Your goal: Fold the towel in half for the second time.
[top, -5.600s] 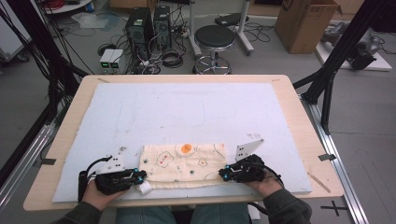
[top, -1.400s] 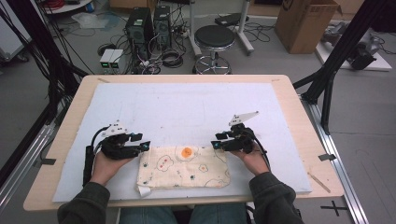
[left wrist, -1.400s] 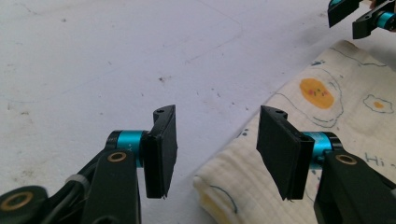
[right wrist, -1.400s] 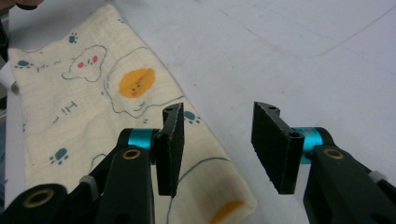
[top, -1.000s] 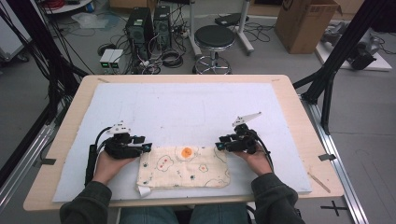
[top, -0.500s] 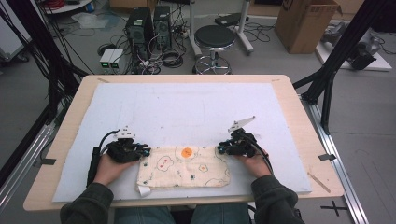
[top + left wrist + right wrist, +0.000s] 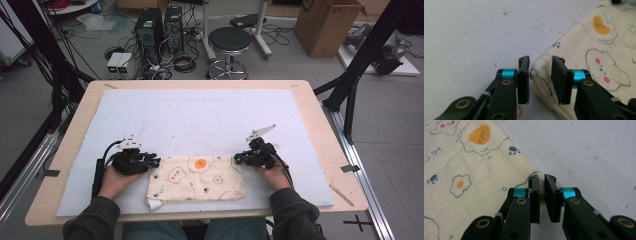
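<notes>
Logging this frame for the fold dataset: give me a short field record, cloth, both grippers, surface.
cloth: cream printed cloth, folded, lying flat near the table's front edge
left gripper: at the cloth's far left corner; fingers have just been opening, the corner fold sits between them, not pinched
right gripper: at the cloth's far right corner; fingers have just been closing, now shut on the cloth's edge
surface: white mat on a wooden table
</notes>
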Tool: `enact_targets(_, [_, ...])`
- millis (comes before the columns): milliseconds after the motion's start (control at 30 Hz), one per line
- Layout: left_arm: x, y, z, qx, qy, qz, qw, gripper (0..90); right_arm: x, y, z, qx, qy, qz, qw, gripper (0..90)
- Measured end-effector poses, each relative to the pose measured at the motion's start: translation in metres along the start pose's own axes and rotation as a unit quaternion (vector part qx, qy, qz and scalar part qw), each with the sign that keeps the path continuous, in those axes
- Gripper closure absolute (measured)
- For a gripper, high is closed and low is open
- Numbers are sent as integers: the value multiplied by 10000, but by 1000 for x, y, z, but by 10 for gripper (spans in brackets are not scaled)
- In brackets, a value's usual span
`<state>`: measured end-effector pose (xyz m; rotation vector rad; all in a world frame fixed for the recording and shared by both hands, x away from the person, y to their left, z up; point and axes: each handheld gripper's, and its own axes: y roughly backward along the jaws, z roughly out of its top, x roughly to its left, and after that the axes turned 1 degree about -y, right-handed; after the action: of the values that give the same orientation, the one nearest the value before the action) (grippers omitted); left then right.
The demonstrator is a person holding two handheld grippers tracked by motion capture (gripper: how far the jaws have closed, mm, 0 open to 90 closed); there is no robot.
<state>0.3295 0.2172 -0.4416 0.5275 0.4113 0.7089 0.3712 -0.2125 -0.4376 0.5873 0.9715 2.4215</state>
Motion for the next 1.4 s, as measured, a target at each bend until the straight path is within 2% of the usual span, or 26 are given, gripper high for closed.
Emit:
enact_targets(100, [4, -1, 0, -46, 124, 28, 9999, 622, 1, 0, 0, 23, -2, 0, 10000, 821])
enact_targets(200, [8, -1, 0, -128, 333, 28, 9994, 625, 1, 0, 0, 3, 32, -26, 10000, 818])
enact_targets(267, [8, -3, 0, -149, 388, 24, 9991, 633, 1, 0, 0, 4, 13, -20, 10000, 815])
enact_targets(367, [5, -8, -1, 72, 223, -44, 9997, 656, 1, -1, 0, -5, 46, -21, 10000, 808])
enact_targets(400, [4, -8, -1, 49, 176, -11, 9998, 656, 1, -1, 0, -11, 68, -27, 10000, 806])
enact_targets(467, [4, -7, -2, 119, 124, -60, 9998, 719, 1, -1, 0, -10, 67, -34, 10000, 805])
enact_targets(500, [3, -7, -1, 129, 65, -20, 9999, 735, 1, -1, 0, -3, 75, -31, 10000, 805])
enact_targets(567, [1, -7, -2, 201, -128, -32, 9997, 798, 0, -1, 0, -8, 99, -10, 9999, 805])
enact_targets(667, [-1, -6, -2, 228, -250, -31, 9994, 842, 1, -1, 0, 1, 100, 3, 9999, 805])
enact_targets(867, [-1, -5, -2, 214, -221, -48, 9995, 852, 1, -1, 0, -10, 168, 1, 9999, 808])
enact_targets(1000, [1, -4, -2, 170, -207, -39, 9996, 853, -5, 0, -3, -97, -22, 204, 9997, 812])
enact_targets(1300, [3, -2, -1, 44, -86, 40, 9999, 853, -9, 0, -2, -214, -96, 458, 9987, 835])
enact_targets(1400, [4, 1, 0, -41, -8, 17, 10000, 853, -9, 2, 1, -208, -104, 469, 9986, 836])
